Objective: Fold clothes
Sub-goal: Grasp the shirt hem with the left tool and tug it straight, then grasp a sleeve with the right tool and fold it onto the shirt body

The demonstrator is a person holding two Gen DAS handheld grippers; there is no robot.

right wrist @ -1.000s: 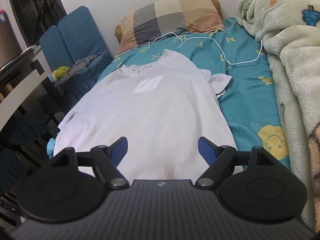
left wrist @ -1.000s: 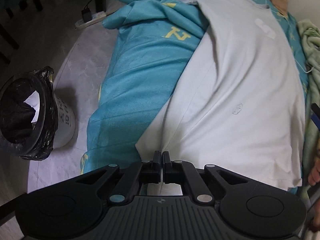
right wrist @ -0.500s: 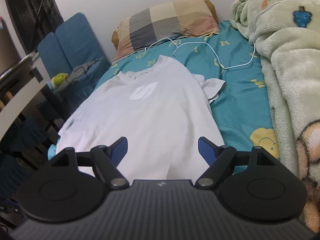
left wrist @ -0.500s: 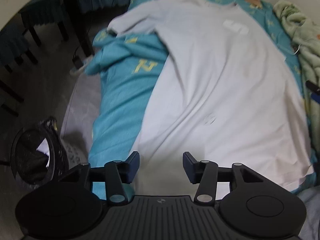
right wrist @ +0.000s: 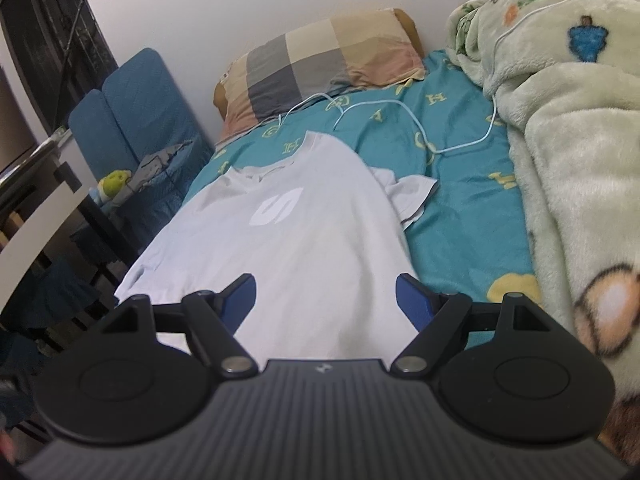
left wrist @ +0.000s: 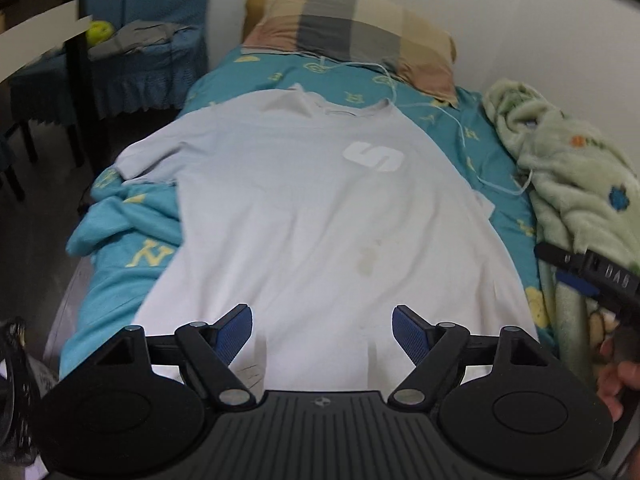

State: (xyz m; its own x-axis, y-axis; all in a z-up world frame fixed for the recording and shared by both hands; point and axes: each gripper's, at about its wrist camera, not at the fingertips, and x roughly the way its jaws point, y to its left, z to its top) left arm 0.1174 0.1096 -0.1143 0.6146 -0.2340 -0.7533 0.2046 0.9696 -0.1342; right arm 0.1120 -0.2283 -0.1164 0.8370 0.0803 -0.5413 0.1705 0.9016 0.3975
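Note:
A white T-shirt with a white S logo lies spread flat on the teal bedsheet, collar toward the pillow. My left gripper hovers open above the shirt's hem, nothing between its blue-padded fingers. In the right wrist view the same T-shirt lies flat, its right sleeve sticking out. My right gripper is open over the lower part of the shirt and holds nothing. The right gripper's black body, held by a hand, shows at the right edge of the left wrist view.
A checked pillow lies at the head of the bed, with a white cable trailing over the sheet. A fluffy green blanket is piled along the right side. A blue chair and a dark table stand to the left.
My left gripper let go of the shirt's hem corner, opened wide, and swung up to face along the bed. My right gripper pulled back slightly and stayed open.

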